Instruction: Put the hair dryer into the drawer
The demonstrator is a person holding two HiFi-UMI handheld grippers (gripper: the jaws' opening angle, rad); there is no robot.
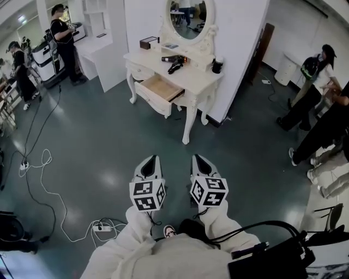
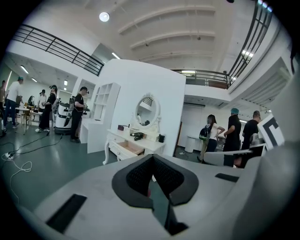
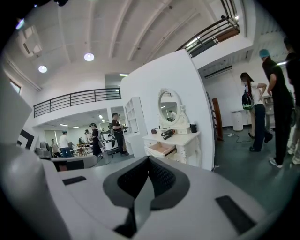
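Note:
A black hair dryer [image 1: 174, 61] lies on top of a white dressing table [image 1: 199, 80] at the far end of the room. The table's wooden drawer [image 1: 158, 89] stands pulled out, with nothing visible inside. Both grippers hover side by side over the floor, well short of the table and pointing toward it. My left gripper [image 1: 151, 159] is shut with nothing in it, and so is my right gripper [image 1: 197, 158]. In the left gripper view the hair dryer [image 2: 137, 136] and drawer [image 2: 127, 149] show small beyond the closed tips [image 2: 152, 157]. The right gripper view shows the hair dryer [image 3: 166, 134] and drawer [image 3: 161, 149] likewise.
An oval mirror [image 1: 188, 15], a dark box [image 1: 148, 42] and a black cup [image 1: 217, 65] are on the table. White cables and a power strip [image 1: 101, 228] lie on the floor at left. People stand at the far left [image 1: 62, 41] and right [image 1: 313, 90].

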